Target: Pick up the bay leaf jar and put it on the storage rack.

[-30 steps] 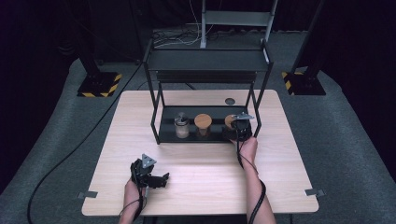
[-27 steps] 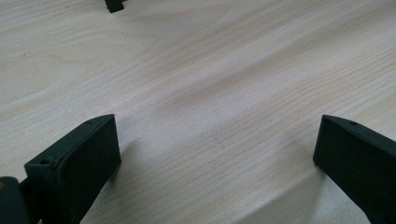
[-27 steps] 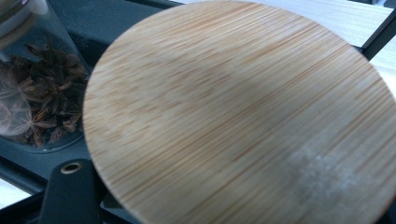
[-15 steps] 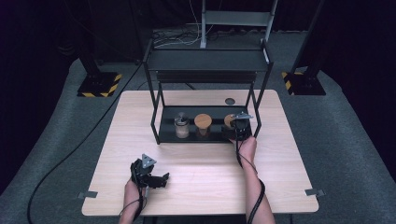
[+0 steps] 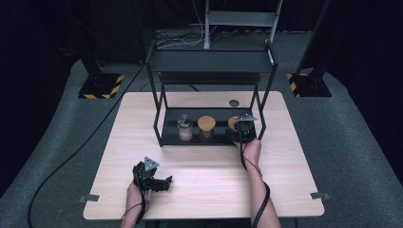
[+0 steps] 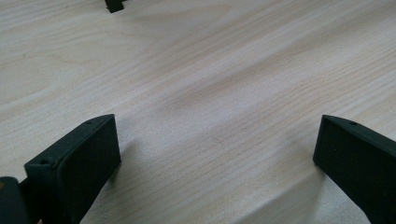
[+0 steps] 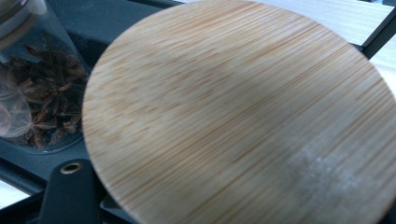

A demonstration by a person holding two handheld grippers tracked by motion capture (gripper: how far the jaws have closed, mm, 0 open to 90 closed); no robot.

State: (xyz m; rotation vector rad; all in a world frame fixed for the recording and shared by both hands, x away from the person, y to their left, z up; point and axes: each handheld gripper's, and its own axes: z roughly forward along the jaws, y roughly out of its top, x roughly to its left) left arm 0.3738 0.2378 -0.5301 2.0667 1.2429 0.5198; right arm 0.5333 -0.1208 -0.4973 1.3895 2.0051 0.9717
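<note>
A black two-tier rack (image 5: 211, 61) stands at the back of the wooden table (image 5: 209, 175). Three jars sit in a row on its lower shelf. My right gripper (image 5: 241, 129) reaches in at the shelf's right end and is shut on the rightmost jar, whose round bamboo lid (image 7: 238, 116) lies close up in the right gripper view; one black finger (image 7: 70, 196) shows below it. Beside it a glass jar of star anise (image 7: 37, 102) is visible. My left gripper (image 5: 166, 182) rests low over the table's front left, jaws wide open (image 6: 217, 135) with bare wood between them.
The middle jar (image 5: 206, 124) has a bamboo lid; the left jar (image 5: 185, 127) has a pale top. A small dark disc (image 5: 234, 102) lies on the table behind the rack. Two stands with hazard-striped bases (image 5: 100, 88) flank the table on the floor.
</note>
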